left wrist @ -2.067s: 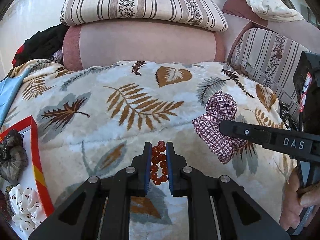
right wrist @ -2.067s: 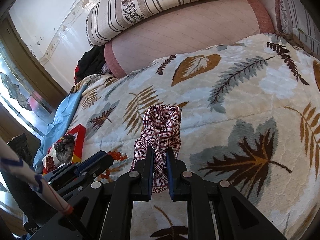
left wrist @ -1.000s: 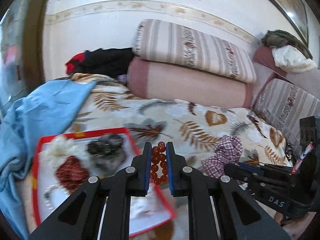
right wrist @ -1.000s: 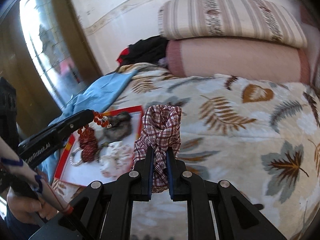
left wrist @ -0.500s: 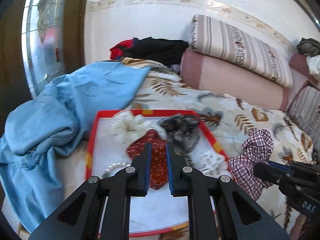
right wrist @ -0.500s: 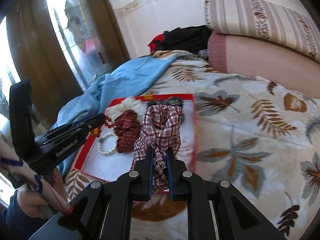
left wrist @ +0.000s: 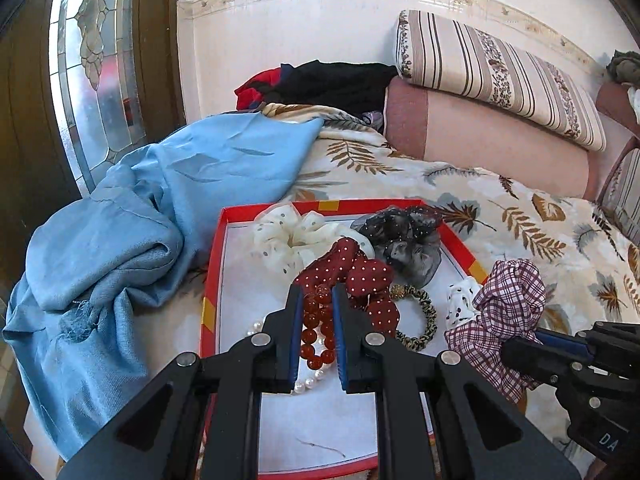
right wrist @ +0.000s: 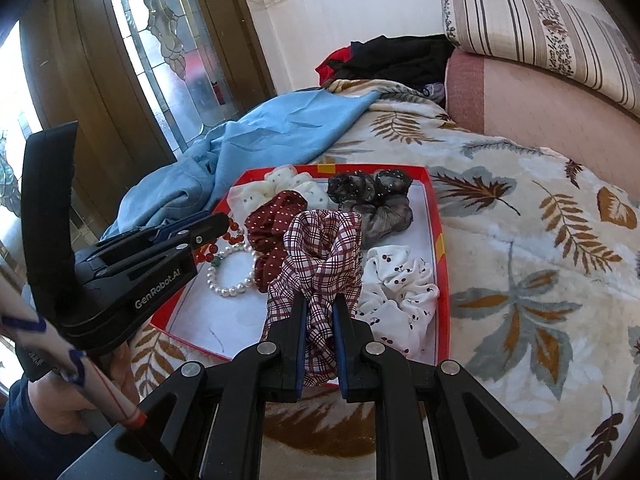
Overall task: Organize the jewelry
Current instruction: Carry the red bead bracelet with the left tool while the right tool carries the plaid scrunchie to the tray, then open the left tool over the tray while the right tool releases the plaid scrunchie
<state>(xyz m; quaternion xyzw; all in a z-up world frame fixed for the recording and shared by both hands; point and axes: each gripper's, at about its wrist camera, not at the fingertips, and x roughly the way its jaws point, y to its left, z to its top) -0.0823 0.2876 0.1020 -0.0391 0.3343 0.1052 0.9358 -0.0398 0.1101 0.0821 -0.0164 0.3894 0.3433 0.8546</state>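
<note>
1. Left gripper [left wrist: 316, 320] angled down over red tray [left wrist: 212, 280], clamped on red bead bracelet [left wrist: 316, 332].
2. Right gripper [right wrist: 318, 328], at tray's 5 o'clock edge, pinches plaid scrunchie [right wrist: 322, 256].

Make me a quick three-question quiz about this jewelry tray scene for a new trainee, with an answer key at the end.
1. True or false: the left gripper is shut on a red bead bracelet.
2. What does the right gripper hold? A) pearl bracelet B) plaid scrunchie C) blue cloth
3. Fill in: the pearl bracelet lies inside the red-rimmed ____.

Key: 1 true. 2 B, the plaid scrunchie. 3 tray.
</note>
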